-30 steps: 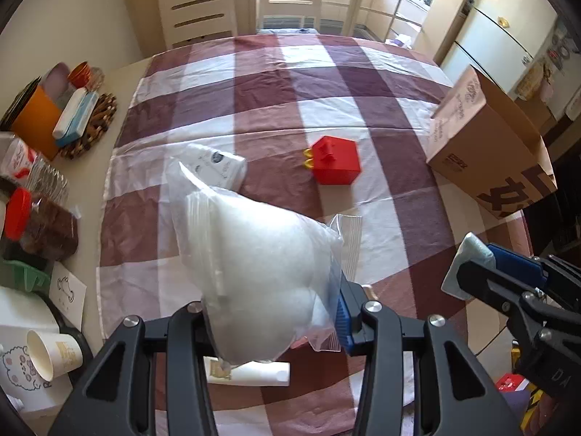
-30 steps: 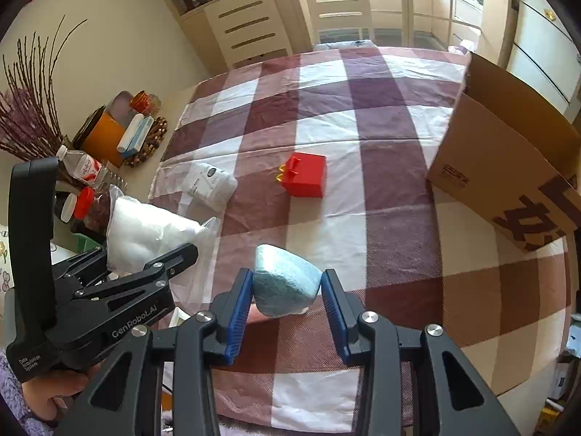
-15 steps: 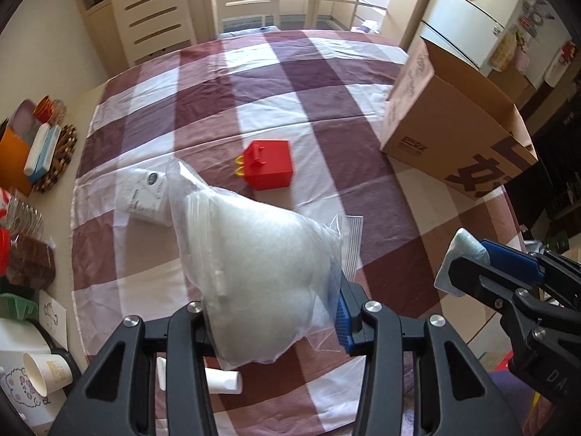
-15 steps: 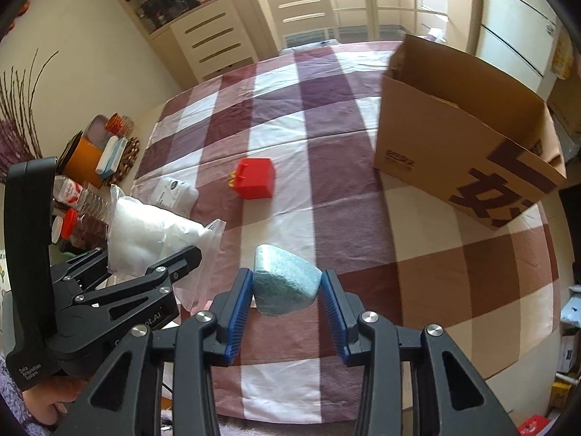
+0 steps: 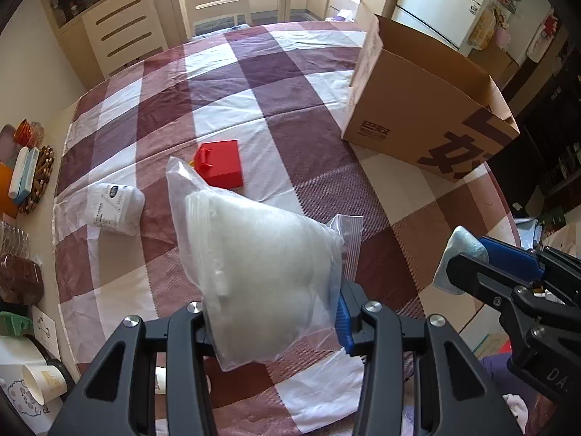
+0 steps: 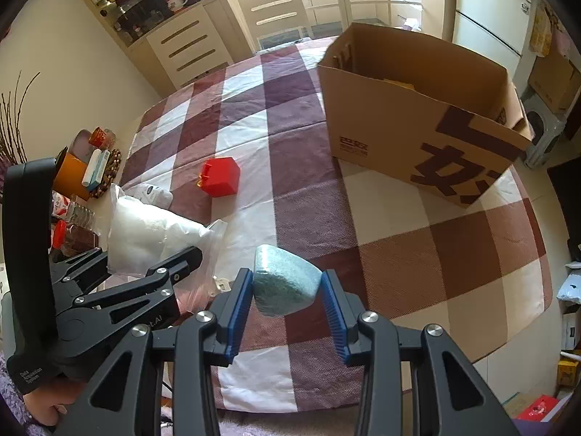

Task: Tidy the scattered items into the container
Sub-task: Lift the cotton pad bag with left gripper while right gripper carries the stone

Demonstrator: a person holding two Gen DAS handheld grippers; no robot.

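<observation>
**Both hand-held grippers loaded above the desk**

The left hand-held gripper is clamped on a bag: clear plastic, creased, stuffed with soft white filling, its zip strip hanging loose on the right side. The bag stands up between the jaws, above the checked cloth.

The right hand-held gripper pinches a sponge, a pale blue-green, speckled wedge, rounded at the top, pressed on both sides by the blue pads. It too is lifted off the cloth.

The box, open-topped brown cardboard with dark printed characters on its side, sits at the far right of the desk, well apart from both grippers.

On the cloth lie a red box with a yellow detail and, left of it, a white pouch with a blue label.
</observation>
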